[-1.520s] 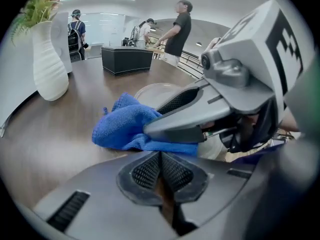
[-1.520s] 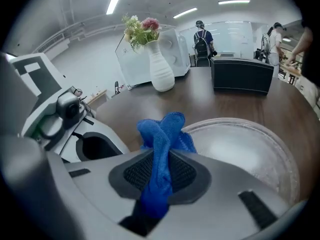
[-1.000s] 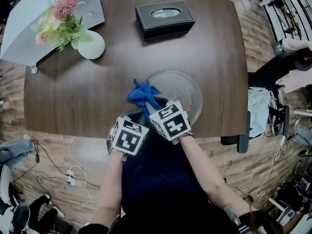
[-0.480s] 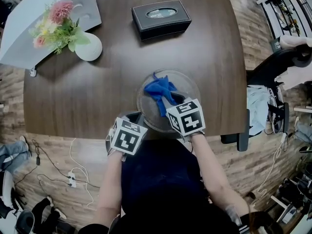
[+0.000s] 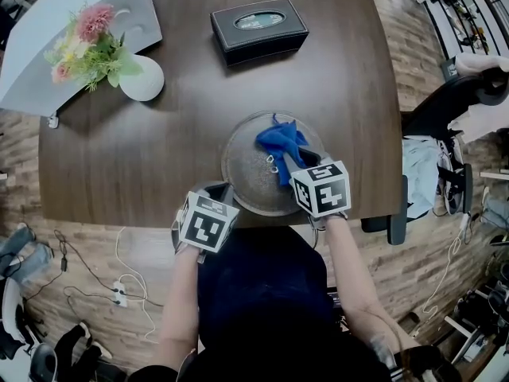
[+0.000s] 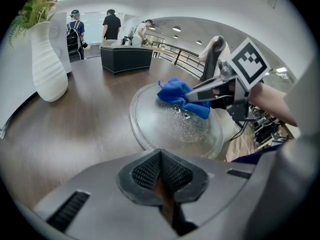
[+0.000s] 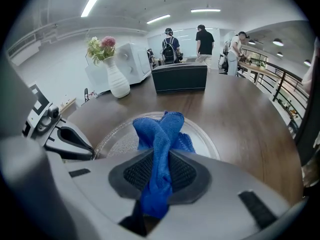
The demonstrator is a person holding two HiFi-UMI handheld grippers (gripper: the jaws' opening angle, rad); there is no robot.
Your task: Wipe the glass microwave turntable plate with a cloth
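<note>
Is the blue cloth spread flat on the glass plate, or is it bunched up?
Bunched up. The blue cloth is gathered into folds between the right gripper's shut jaws, over the glass turntable plate.

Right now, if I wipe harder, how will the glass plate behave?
The glass plate lies flat on the smooth table, so it probably slides, not tips. Droplets suggest it is slippery. It sits near the table's edge; glass would likely break if pushed off.
</note>
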